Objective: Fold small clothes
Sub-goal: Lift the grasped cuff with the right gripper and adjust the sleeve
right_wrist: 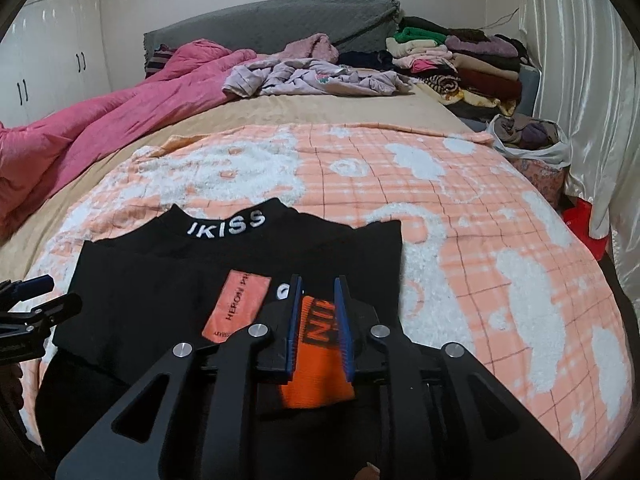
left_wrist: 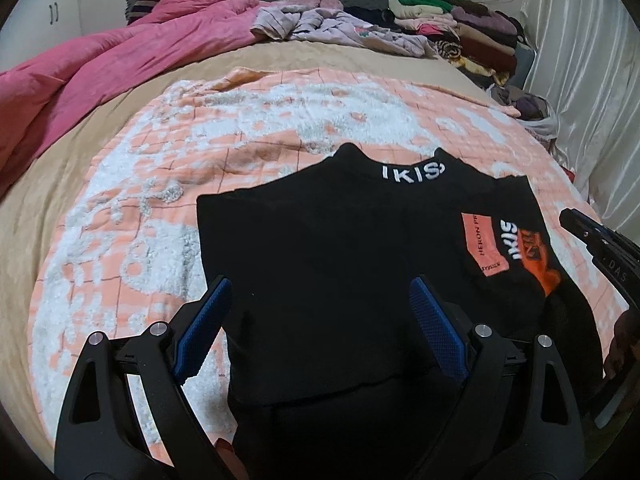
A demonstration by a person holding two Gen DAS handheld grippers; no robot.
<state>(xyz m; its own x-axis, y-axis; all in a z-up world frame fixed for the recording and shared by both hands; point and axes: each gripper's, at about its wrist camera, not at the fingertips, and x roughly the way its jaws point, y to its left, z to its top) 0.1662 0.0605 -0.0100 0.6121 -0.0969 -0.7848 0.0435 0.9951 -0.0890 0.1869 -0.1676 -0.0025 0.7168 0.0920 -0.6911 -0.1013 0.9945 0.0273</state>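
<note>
A black high-neck shirt (left_wrist: 320, 220) (right_wrist: 160, 280) lies flat on an orange-and-white blanket (left_wrist: 260, 120) (right_wrist: 460, 220), its sides folded inward. White lettering runs along the collar (right_wrist: 226, 226), and an orange patch (right_wrist: 236, 304) sits on the chest. My left gripper (left_wrist: 320, 284) hovers over the shirt's lower left part, jaws wide open, nothing between them. My right gripper (right_wrist: 319, 280) is low over the shirt's right side. Its blue pads stand a narrow gap apart, and bright orange print shows flat through that gap. Each gripper also appears at the edge of the other's view (left_wrist: 576, 220) (right_wrist: 60, 292).
A pink quilt (left_wrist: 100, 64) is bunched along the bed's left side. Loose lilac clothes (left_wrist: 332, 24) and a stack of folded garments (left_wrist: 460, 28) sit by the grey headboard. A white bag of clothes (right_wrist: 528, 136) and a pale curtain (right_wrist: 580, 60) are on the right.
</note>
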